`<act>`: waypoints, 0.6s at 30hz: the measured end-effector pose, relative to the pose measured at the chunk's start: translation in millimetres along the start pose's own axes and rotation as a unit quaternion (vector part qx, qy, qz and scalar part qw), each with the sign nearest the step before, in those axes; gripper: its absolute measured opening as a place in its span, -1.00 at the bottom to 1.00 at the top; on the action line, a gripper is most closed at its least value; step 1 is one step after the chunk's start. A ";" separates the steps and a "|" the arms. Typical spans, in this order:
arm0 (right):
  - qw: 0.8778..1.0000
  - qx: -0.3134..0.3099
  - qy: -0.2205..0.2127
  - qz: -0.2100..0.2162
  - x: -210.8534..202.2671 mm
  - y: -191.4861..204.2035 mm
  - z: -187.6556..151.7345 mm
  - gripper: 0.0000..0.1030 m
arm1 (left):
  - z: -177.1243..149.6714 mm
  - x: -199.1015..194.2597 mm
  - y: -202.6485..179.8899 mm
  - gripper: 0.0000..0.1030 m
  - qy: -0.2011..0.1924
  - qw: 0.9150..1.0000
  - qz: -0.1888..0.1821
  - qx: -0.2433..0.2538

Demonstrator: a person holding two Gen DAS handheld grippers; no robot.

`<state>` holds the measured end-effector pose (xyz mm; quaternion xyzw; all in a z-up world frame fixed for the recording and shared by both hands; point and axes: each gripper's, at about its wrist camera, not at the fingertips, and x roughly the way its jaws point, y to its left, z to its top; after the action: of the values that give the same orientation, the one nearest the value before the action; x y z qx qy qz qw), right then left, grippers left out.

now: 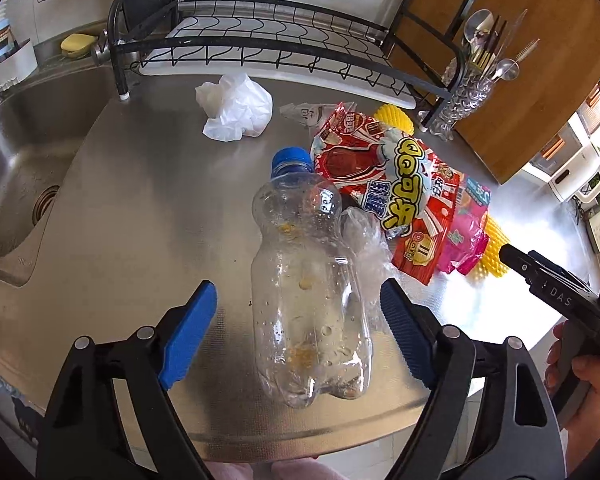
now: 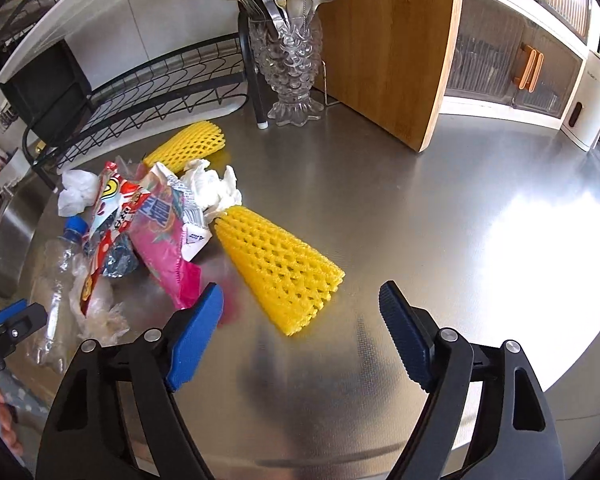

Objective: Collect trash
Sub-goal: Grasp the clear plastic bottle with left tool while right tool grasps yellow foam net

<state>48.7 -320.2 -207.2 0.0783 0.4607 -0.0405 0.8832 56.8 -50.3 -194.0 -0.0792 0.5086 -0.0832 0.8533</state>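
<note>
Steel tabletop [image 1: 148, 208] beside a sink [image 1: 16, 168] holds scattered trash. Left hand-held gripper [image 1: 298, 320], released, straddles an empty plastic bottle [image 1: 308, 280] without touching. Right hand-held gripper [image 2: 300, 324], released, hovers with a yellow foam net [image 2: 280, 268] at its 12 o'clock.

Both views are bright with daylight. In the right wrist view a white glare patch blooms on the steel counter [image 2: 380, 208] right of the cutting board [image 2: 388, 40]; in the left wrist view the counter's far right corner washes out. Shadows are soft. Fisheye bending curves the rack [image 1: 260, 40] and the edges go black. Focus is sharp, except slight blur on the pink wrapper [image 2: 168, 248].
</note>
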 end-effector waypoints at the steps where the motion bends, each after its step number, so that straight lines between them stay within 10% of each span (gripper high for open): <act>1: 1.000 -0.001 0.004 0.000 5.6 -1.3 1.0 0.54 | 0.7 2.9 0.1 0.51 0.002 1.000 0.003 -0.001; 8: 1.000 -0.010 0.018 0.015 31.1 -6.7 5.3 0.46 | 2.8 17.8 1.1 0.40 0.016 1.000 0.017 -0.005; 18: 0.998 -0.033 0.018 0.042 31.0 3.9 12.2 -0.73 | -0.8 19.2 12.4 0.13 0.023 0.999 0.031 -0.010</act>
<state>76.9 -318.5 -225.4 0.0694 0.4735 0.0131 0.8779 65.9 -42.5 -213.5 -0.0697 0.5315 -0.0533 0.8425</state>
